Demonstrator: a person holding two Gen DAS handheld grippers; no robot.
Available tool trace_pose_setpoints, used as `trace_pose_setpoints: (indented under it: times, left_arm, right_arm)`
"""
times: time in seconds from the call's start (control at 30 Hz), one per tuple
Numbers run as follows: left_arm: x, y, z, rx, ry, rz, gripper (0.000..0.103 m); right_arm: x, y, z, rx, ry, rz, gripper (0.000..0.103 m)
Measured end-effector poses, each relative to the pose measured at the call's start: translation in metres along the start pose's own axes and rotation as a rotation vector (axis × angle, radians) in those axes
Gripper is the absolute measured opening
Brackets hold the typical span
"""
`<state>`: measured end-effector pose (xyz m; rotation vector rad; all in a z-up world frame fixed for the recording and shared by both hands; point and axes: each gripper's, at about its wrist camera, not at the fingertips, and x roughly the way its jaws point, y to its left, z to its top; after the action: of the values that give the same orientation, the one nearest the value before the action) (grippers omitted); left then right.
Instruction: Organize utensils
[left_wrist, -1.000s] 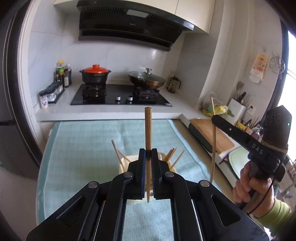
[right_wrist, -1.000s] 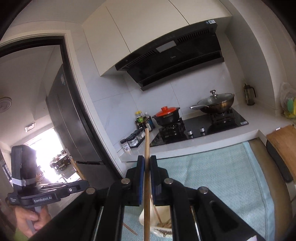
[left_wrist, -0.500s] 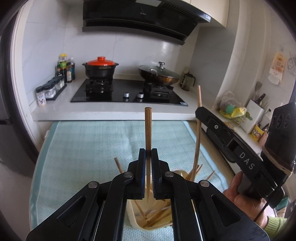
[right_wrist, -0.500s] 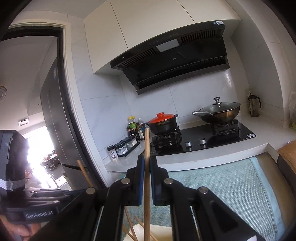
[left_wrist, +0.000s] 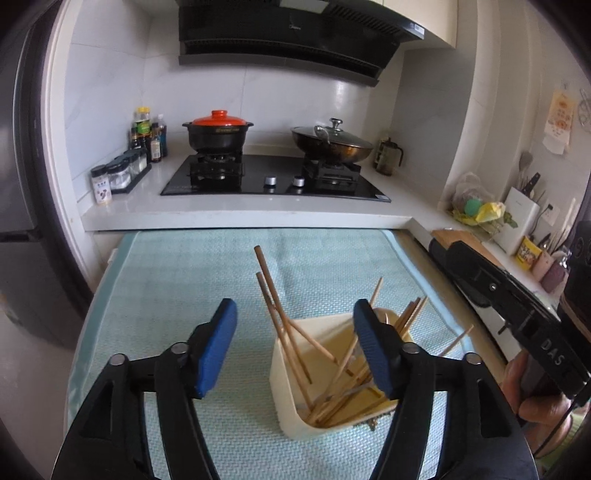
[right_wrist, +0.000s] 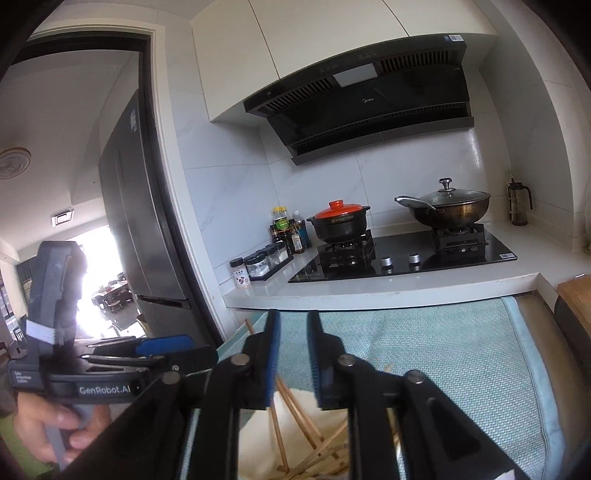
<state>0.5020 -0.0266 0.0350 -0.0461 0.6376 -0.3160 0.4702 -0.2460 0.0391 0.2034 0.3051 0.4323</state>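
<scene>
A cream container (left_wrist: 291, 406) stands on the teal mat (left_wrist: 177, 295) and holds several wooden chopsticks (left_wrist: 280, 317) that lean every way. My left gripper (left_wrist: 295, 347) hovers just above it; its jaws are opening wide and the blue pads touch nothing, with two leaning chopsticks standing free in the gap. My right gripper (right_wrist: 293, 354) hangs over the same container (right_wrist: 255, 435) from the right. Its jaws are opening with a narrow gap and nothing is pinched; chopsticks (right_wrist: 295, 410) lie below its pads.
Behind the mat a white counter carries a black hob (left_wrist: 273, 177), a red-lidded pot (left_wrist: 218, 129), a lidded wok (left_wrist: 332, 142) and spice jars (left_wrist: 114, 177). A cutting board (left_wrist: 461, 236) and a knife block lie to the right. A dark fridge (right_wrist: 140, 221) stands at the left.
Both grippers came down over the container and let go of the chopstick each held. Those chopsticks now rest in the container. The left jaws stand wide, the right ones slightly apart.
</scene>
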Motion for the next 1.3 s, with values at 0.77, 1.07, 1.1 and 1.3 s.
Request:
trace_pose_setpoints:
  times: [0.77, 1.07, 1.1, 1.3]
  left_arm:
    - [-0.175, -0.072, -0.132, -0.018, -0.054, 0.277, 0.103]
    - [-0.198, -0.066, -0.138, -0.034, -0.061, 0.284, 0.103]
    - [-0.200, -0.065, -0.139, -0.036, -0.061, 0.285, 0.103]
    - [-0.206, -0.060, -0.141, -0.052, -0.062, 0.296, 0.103]
  right_arm:
    - [-0.192, 0.105, -0.063, -0.134, 0.199, -0.361, 0.103]
    - [-0.204, 0.126, -0.066, -0.140, 0.210, -0.333, 0.103]
    - [-0.204, 0.128, -0.066, -0.149, 0.208, -0.332, 0.103]
    - [-0.207, 0.136, -0.066, -0.171, 0.206, -0.332, 0.103]
